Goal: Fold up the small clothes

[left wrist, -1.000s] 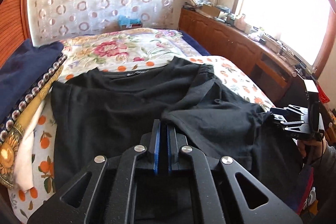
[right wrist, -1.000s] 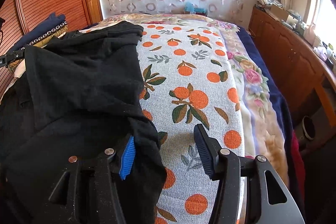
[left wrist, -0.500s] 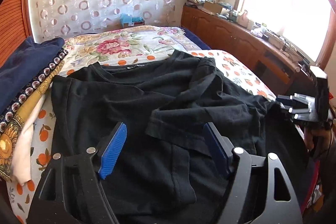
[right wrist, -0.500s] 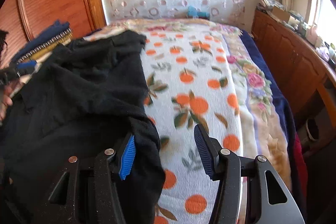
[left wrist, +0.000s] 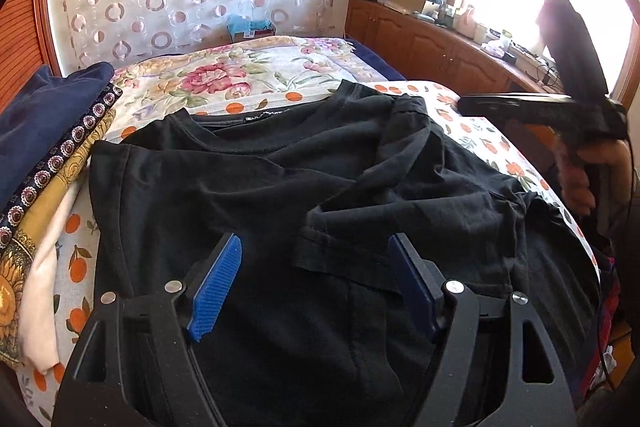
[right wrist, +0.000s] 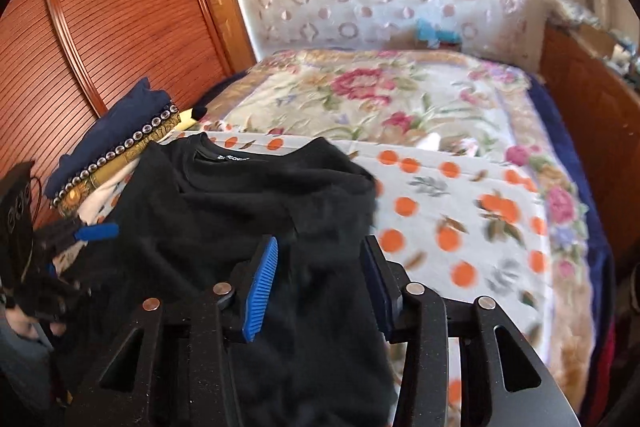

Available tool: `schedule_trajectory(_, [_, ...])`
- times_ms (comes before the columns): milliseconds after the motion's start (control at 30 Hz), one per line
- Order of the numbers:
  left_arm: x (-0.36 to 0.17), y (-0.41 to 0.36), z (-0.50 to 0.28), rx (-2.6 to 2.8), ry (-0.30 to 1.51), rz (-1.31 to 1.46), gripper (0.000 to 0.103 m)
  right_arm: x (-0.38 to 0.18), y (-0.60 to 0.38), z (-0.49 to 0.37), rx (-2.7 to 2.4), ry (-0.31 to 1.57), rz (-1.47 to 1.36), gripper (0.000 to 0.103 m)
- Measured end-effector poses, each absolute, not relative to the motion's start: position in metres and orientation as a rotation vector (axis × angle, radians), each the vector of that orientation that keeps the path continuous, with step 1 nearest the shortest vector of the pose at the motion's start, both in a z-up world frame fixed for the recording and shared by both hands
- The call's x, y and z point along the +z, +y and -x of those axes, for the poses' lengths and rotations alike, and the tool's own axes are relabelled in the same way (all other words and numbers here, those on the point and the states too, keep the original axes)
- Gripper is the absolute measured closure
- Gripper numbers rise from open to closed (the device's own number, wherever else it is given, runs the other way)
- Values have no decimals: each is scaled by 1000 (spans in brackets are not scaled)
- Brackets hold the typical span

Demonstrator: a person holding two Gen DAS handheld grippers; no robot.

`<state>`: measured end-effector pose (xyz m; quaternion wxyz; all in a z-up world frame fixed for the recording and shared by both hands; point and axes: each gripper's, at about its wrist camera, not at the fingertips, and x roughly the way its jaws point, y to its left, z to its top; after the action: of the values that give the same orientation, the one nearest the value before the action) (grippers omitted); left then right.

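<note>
T-shirt (left wrist: 248, 195), black, spread on bedspread (right wrist: 460, 211) for folding; left gripper (left wrist: 316, 279) and right gripper (right wrist: 320, 279) both agape, holding nothing.

shirt (left wrist: 248, 195) on bed (left wrist: 256, 75) | clothes stack (left wrist: 44, 155) left of shirt

Black T-shirt (left wrist: 248, 203) on a white sheet (right wrist: 460, 219) printed with oranges; beyond it a floral blanket (left wrist: 224, 79). Blue pads (left wrist: 216, 283) on the black left tool (left wrist: 316, 287). Navy, gold-patterned folded stack (left wrist: 44, 131) at left.
</note>
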<state>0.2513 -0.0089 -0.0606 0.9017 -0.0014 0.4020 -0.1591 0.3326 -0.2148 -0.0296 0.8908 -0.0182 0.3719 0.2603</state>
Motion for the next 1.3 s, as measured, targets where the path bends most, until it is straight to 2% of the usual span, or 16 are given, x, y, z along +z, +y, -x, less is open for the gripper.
schedule_trajectory(200, [-72, -5, -257, -348, 847, 14, 27, -53, -200, -387, 552, 899, -38, 69])
schedule_trajectory(233, [-73, -5, -257, -351, 849, 13, 27, -52, -199, -393, 555, 907, -47, 78])
schedule_trajectory(267, [-75, -6, -258, -353, 853, 8, 27, -51, -198, -398, 561, 901, -51, 92])
schedule_trajectory(533, [-84, -10, -257, -364, 878, -12, 27, 0, -172, -405, 537, 751, 57, 96])
schedule_trajectory(700, [-85, -12, -255, -353, 887, -32, 27, 1, -151, -403, 559, 686, 84, 96])
schedule_trajectory(733, [-85, -13, -255, -352, 887, -33, 27, -2, -149, -400, 547, 673, 98, 88])
schedule_trajectory(767, [-85, -12, -255, -352, 887, -33, 27, -6, -147, -399, 524, 669, 113, 74])
schedule_trajectory(800, [-85, -12, -254, -352, 887, -33, 27, -12, -149, -396, 516, 670, 122, 67])
schedule_trajectory(833, [-85, -13, -254, -351, 887, -34, 27, -15, -151, -394, 510, 666, 125, 52])
schedule_trajectory(867, [-85, -13, -254, -349, 888, -36, 27, -18, -151, -390, 507, 662, 129, 44])
schedule_trajectory(1300, [-83, -16, -252, -331, 888, -60, 25, -57, -194, -350, 436, 826, 212, 44])
